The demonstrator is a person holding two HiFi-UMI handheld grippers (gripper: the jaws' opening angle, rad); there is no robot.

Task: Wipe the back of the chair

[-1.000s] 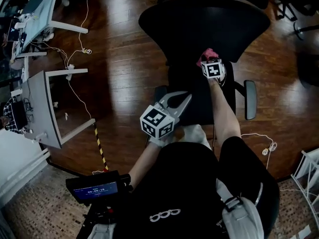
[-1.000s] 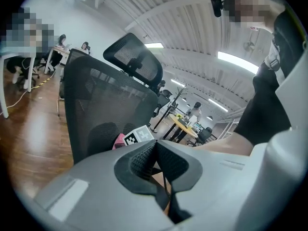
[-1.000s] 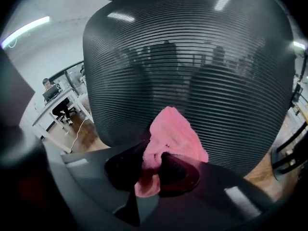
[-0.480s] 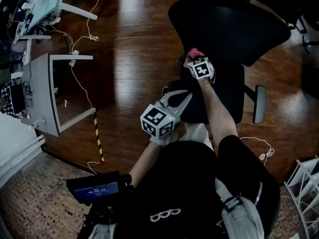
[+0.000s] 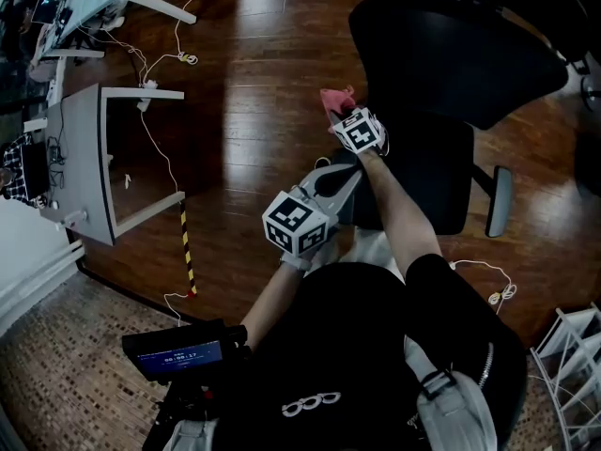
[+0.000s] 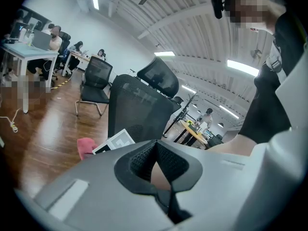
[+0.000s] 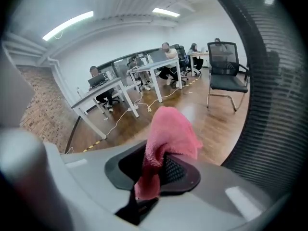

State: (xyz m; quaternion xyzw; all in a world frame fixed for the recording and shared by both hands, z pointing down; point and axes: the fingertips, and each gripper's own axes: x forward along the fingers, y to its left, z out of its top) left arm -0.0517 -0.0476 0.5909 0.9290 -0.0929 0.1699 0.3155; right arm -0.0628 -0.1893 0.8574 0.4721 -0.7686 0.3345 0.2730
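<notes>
While the pink cloth [image 7: 168, 129] sits pinched between the jaws of the right gripper [image 5: 340, 111], it hangs just beside the side edge of the chair's mesh back [image 5: 451, 54], seemingly clear of it. I judge no stroke is in contact now, and I cannot tell how much mesh is already wiped. The left gripper [image 5: 336, 181], jaws pressed together on nothing, hovers by the chair's seat [image 5: 427, 181].

Floor [image 5: 244, 111]: dark glossy wood planks.
Desk [image 5: 80, 158]: grey top on white legs, at the floor's left edge.
Cables [image 5: 188, 59]: white, trailing over the floor past the desk's legs.
Striped tape [image 5: 186, 252]: yellow-black, on the floor just beside a desk leg.
Spare chair [image 7: 226, 73]: black, mesh-backed, standing alone.
People [image 7: 98, 88]: seated at white desks along the far wall.
</notes>
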